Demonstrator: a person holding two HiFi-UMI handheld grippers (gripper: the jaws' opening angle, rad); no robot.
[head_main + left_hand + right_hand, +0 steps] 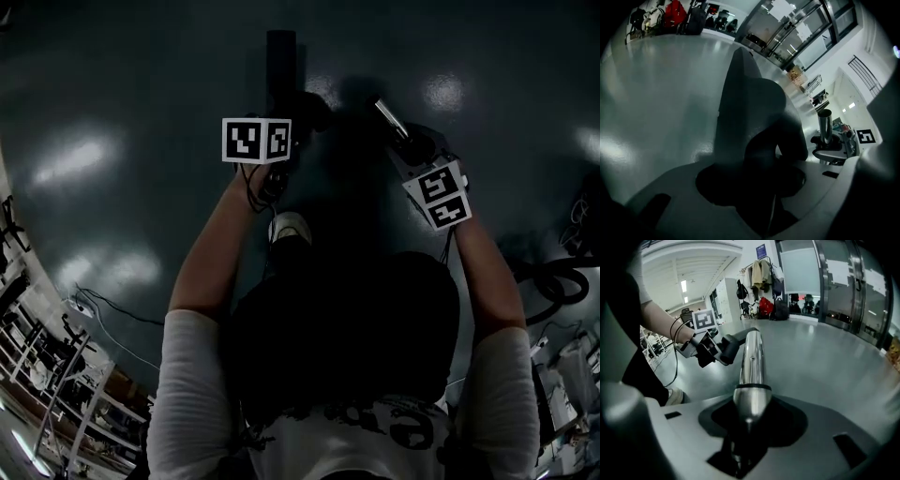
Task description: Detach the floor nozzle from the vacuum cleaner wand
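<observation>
Right tool [748, 430] clamps the wand [752, 359], pointing straight ahead — left tool [761, 187] apparently grips the floor nozzle [747, 101].

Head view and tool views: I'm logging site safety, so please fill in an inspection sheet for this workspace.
Surface: glossy grey floor.
Job's things: dark nozzle and metal wand, apart.
Clutter: nothing seen.
Tools: left tool shut on nozzle; right tool shut on wand.
Cables: thin cable on floor at left; black loops at right.
Surroundings: racks, glass doors, hung coats.
</observation>
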